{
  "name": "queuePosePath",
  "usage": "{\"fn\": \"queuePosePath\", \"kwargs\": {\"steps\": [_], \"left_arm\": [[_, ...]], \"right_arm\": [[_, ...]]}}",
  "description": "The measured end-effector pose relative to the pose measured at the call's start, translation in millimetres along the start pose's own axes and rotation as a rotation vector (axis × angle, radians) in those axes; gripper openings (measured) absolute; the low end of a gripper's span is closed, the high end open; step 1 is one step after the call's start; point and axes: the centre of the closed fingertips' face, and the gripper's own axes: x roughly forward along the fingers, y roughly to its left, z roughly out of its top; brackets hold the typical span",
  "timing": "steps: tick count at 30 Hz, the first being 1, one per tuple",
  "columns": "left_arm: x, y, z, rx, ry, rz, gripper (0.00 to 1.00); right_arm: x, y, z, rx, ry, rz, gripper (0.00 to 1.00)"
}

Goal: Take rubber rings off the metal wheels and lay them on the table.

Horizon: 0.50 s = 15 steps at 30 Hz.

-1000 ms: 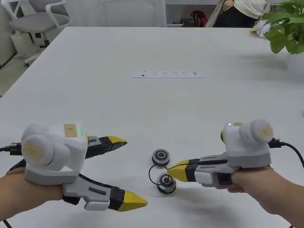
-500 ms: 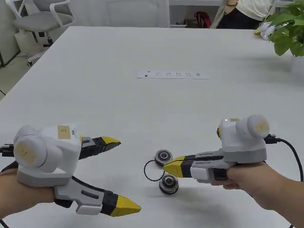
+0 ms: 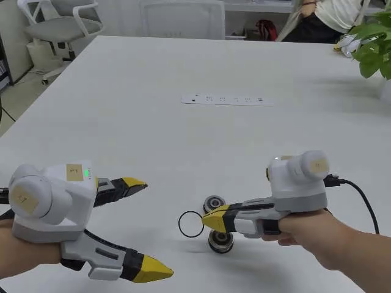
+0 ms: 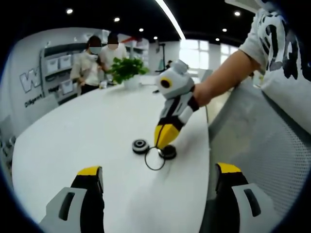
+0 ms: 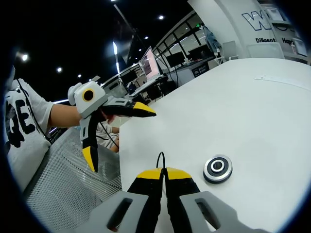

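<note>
Rubber ring (image 3: 179, 224) is pinched in the level right gripper (image 3: 205, 221); left gripper (image 3: 157, 226) gapes empty.

Both claws are held low in the frame.
The left claw (image 3: 156, 226), lower left, is spread wide; the right claw (image 3: 208, 221), right of centre, is clamped on a rubber ring (image 3: 179, 224), tips pointed left.

Office: swivel chair (image 3: 60, 27), monitors (image 5: 150, 62)

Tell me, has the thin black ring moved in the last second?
Yes. The right claw has pulled the ring leftward, away from the nearer wheel.
</note>
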Motion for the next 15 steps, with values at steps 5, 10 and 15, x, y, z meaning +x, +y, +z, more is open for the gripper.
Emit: {"fn": "queuePosePath", "kwargs": {"steps": [5, 10, 15], "left_arm": [[-2.0, 2.5, -1.6, -0.002, 0.001, 0.009, 0.97], [-3.1, 4.4, -0.5, -0.007, -0.004, 0.019, 0.97], [-5.3, 7.3, -1.5, -0.006, -0.002, 0.026, 0.96]], "right_arm": [[12.1, -2.0, -3.6, -0.019, 0.025, -0.02, 0.0], [18.4, -8.6, -5.8, -0.033, 0.043, -0.057, 0.0], [22.4, -16.0, -7.1, -0.045, 0.058, -0.098, 0.0]]}}
